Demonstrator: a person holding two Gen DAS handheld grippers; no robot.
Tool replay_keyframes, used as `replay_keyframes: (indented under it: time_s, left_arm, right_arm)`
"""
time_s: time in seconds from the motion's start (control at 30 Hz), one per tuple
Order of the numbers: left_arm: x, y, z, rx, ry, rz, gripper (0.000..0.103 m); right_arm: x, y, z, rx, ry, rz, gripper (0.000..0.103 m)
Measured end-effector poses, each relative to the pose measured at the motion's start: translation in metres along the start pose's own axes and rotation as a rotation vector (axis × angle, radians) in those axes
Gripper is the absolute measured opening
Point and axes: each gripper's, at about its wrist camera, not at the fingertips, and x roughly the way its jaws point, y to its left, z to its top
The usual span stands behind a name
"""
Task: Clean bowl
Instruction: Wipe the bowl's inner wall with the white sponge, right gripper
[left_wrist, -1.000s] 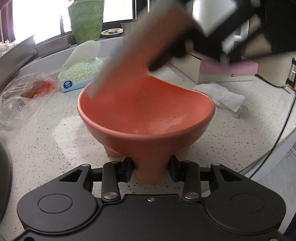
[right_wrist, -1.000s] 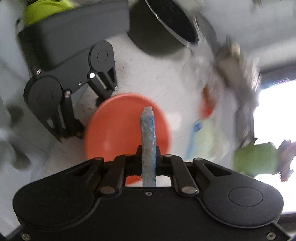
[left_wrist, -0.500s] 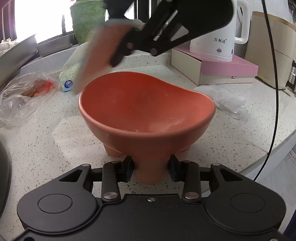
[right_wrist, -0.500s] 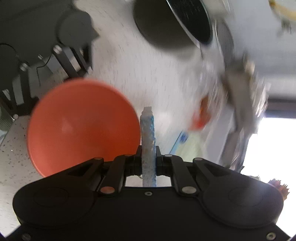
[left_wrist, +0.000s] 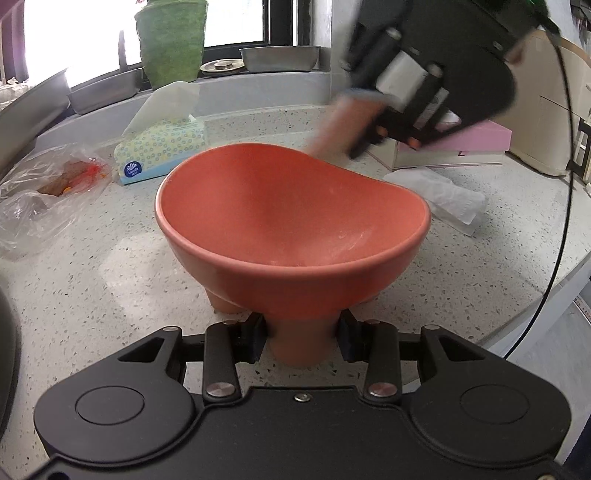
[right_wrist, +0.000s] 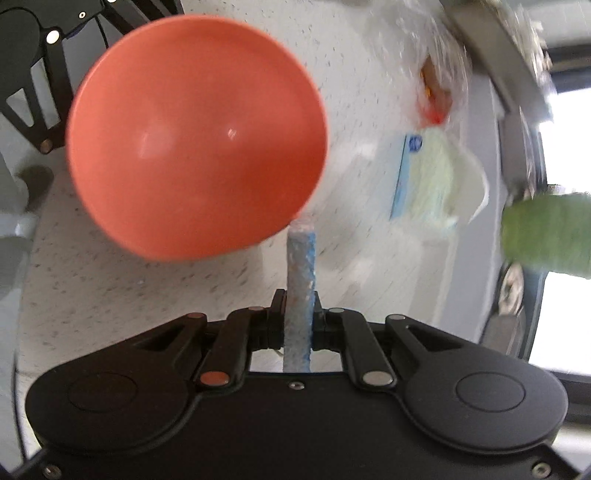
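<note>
Left wrist view: plastic bag (left_wrist: 44, 192) holding something red, tissue box (left_wrist: 160, 151), then the orange bowl (left_wrist: 291, 229) on the counter (left_wrist: 92, 280), my left gripper (left_wrist: 301, 338) clamped on its foot. Right wrist view alone shows my right gripper (right_wrist: 298, 325) pinching a blue sponge (right_wrist: 301, 273) beside the bowl's rim.

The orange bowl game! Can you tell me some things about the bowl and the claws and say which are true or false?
1. The left claw grips the orange bowl by its foot. True.
2. The right claw holds a spoon. False: it pinches a blue-and-white sponge.
3. The sponge is inside the bowl. False: it is outside, beside the rim.
4. A tissue box sits on the counter behind the bowl. True.
5. The bowl is full of soup. False: it looks empty, with faint pale streaks.
</note>
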Motion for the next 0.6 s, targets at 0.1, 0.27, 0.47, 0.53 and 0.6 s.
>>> replay_keyframes:
  time_s: [0.1, 0.27, 0.47, 0.53, 0.6]
  left_arm:
    - [0.0, 0.001, -0.001, -0.001, -0.003, -0.003, 0.038]
    - [0.0, 0.001, -0.003, -0.01, -0.018, -0.003, 0.038]
    - [-0.001, 0.001, -0.009, -0.011, -0.05, -0.001, 0.038]
    - [-0.002, 0.002, -0.011, -0.015, -0.061, 0.0, 0.038]
    - [-0.002, 0.001, -0.012, -0.018, -0.073, 0.003, 0.038]
  right_arm:
    - [-0.007, 0.016, -0.008, -0.017, 0.006, 0.02, 0.011]
    - [-0.02, 0.04, -0.008, -0.056, -0.008, 0.048, 0.011]
    - [-0.047, 0.055, -0.001, -0.022, -0.019, 0.109, 0.011]
    - [-0.055, 0.058, 0.004, -0.016, -0.022, 0.127, 0.011]
    - [-0.057, 0.057, 0.01, -0.022, -0.025, 0.137, 0.011]
